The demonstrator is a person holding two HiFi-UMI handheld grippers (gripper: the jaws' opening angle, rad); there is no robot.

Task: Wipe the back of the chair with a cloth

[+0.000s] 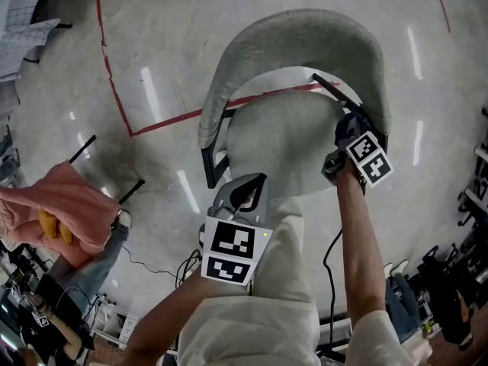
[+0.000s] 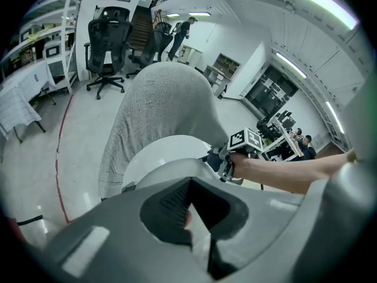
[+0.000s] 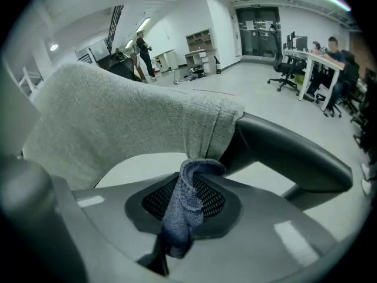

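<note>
The right gripper (image 1: 343, 139) is pinching the cloth (image 3: 189, 187) fast between its 2 jaws, with a folded hump of cloth standing up past the pads and a tail hanging below them. The cloth is sitting at the right end of the chair back (image 1: 305, 40), just beside the hanging edge of the back's cover and above the black armrest (image 3: 294, 155). Whether it is touching the cover, I cannot tell.

The left gripper (image 1: 248, 193) is hanging over the front edge of the seat (image 1: 282, 136). Its jaws are looking drawn together, with nothing gripped between them.

The cloth is looking soft, light and limp, so it is likely to fold and drag rather than push. Holding it by the middle, as the right gripper is doing, is leaving only the small hump to rub with, so a firm press against the back is probably needed. It is unlikely to slip from the meshed pads.

The cloth is a faded blue, denim-like weave with a stitched hem showing along 1 fold. The back is a curved shell under a nubby grey fabric, wrapping around the pale seat.
</note>
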